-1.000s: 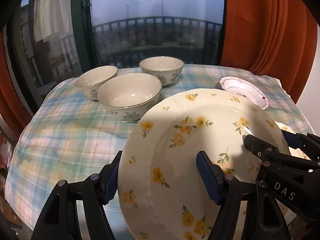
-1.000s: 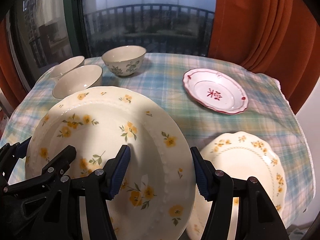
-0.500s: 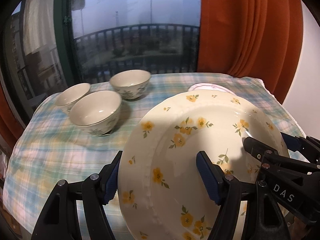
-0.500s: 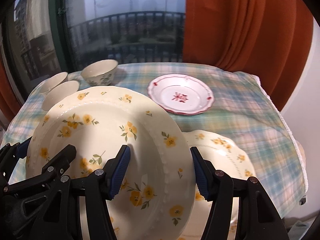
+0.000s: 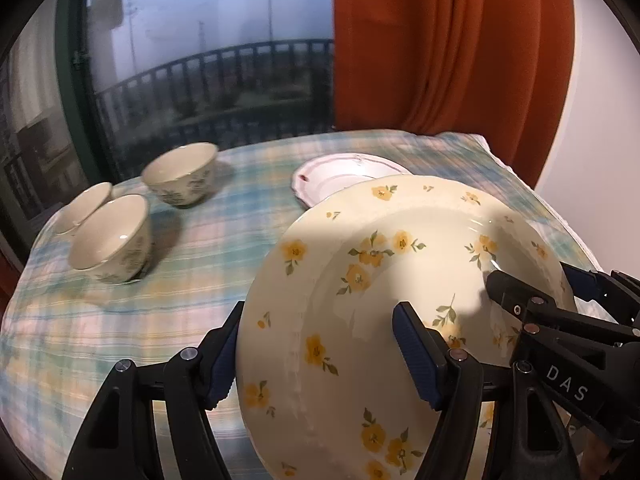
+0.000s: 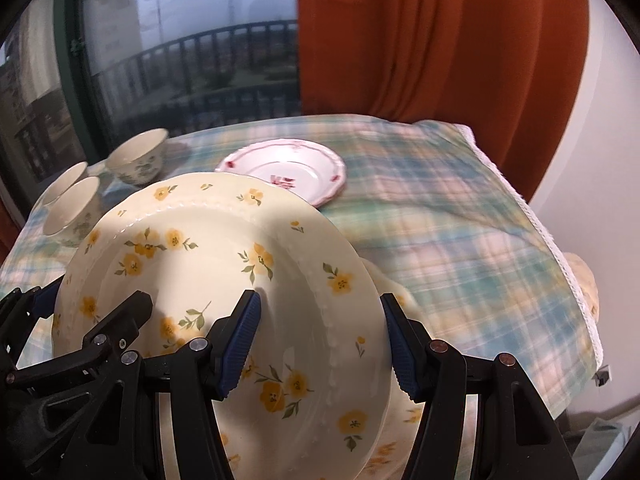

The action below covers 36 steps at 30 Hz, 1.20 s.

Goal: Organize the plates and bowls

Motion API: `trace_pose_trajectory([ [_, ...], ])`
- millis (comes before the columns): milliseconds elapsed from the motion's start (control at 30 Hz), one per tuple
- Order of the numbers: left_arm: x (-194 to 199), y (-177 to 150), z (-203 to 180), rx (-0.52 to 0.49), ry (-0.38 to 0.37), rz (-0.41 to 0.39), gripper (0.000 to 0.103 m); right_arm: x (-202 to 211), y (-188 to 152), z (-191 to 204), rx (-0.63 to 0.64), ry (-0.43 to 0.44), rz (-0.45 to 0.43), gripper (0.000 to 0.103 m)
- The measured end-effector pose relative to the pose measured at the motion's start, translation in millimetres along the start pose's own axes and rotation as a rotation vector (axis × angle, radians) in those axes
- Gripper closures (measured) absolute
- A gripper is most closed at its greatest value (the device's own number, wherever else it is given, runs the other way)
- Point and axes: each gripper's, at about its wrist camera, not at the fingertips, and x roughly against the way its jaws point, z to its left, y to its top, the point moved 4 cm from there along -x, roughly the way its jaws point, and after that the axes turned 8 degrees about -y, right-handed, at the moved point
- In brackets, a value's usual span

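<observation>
A large cream plate with yellow flowers point(image 5: 380, 280) point(image 6: 208, 264) hangs tilted above the table, held at both sides. My left gripper point(image 5: 320, 340) point(image 6: 90, 300) is shut on its left rim. My right gripper point(image 6: 320, 324) point(image 5: 536, 280) is shut on its right rim. Under the held plate lies a second yellow-flowered plate point(image 6: 394, 290), mostly hidden. A white plate with red pattern point(image 6: 288, 164) point(image 5: 340, 172) lies just behind. Three cream bowls point(image 5: 180, 172) point(image 5: 112, 236) point(image 5: 82, 204) stand at the far left.
A plaid cloth point(image 6: 460, 240) covers the table and drops off at its right edge point(image 6: 560, 260). An orange curtain point(image 6: 420, 40) and a dark window point(image 5: 208, 60) stand behind the table. A white wall is at the right.
Both grippers have carried the flowered plate to the right across the table. The bowls have slid left in view, and the lower yellow plate is now almost covered.
</observation>
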Motion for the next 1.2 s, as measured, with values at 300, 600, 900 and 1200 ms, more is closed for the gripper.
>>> trace_pose_trajectory([
  [300,-24.1,-0.8,-40.0,-0.036,-0.054,0.042,0.031,-12.6,-9.8,-48.6,-0.061,-0.045,0.020,0.039],
  [600,-45.1,-2.2,-66.9,-0.065,-0.082,0.081,0.030,-29.9,-20.7,-82.1,-0.112,-0.066,0.053,0.039],
  [900,-61.3,-5.9,-73.4,-0.066,-0.095,0.108,0.029,-42.7,-24.4,-92.5,-0.136,-0.065,0.069,0.039],
  [1200,-70.5,-13.3,-64.2,-0.039,-0.088,0.145,0.029,-47.3,-25.3,-87.7,-0.129,-0.066,0.070,0.040],
])
